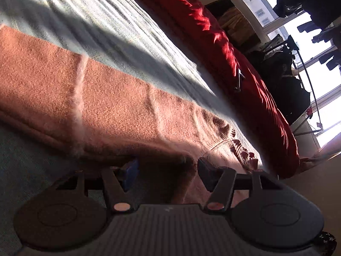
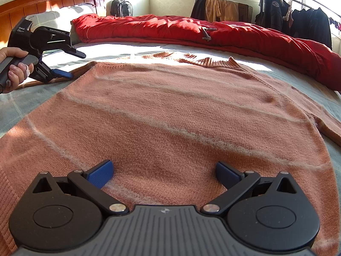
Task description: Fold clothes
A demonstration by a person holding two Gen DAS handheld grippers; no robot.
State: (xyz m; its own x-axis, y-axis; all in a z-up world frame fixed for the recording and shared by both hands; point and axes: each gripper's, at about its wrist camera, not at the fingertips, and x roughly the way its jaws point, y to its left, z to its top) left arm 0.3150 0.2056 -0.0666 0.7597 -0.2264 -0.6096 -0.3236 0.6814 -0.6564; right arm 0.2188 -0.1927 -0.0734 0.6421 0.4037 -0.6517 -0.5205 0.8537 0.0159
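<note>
An orange knit sweater (image 2: 170, 111) with pale fuzzy stripes lies flat on the bed, collar (image 2: 211, 61) at the far side. My right gripper (image 2: 164, 173) is open just above the sweater's near hem area, holding nothing. My left gripper (image 2: 70, 66) is held by a hand at the far left, open, beside the sweater's left shoulder and sleeve. In the left wrist view the left gripper (image 1: 166, 170) is open at the folded sleeve's edge (image 1: 106, 98), with cloth between its fingers (image 1: 130, 171), not clamped.
The sweater rests on a pale grey-green bed sheet (image 2: 21, 104). A red quilt (image 2: 191, 29) is bunched along the far side of the bed. A wooden headboard (image 2: 53, 2) stands far left. A clothes rack with dark jackets (image 2: 298, 17) stands by the windows.
</note>
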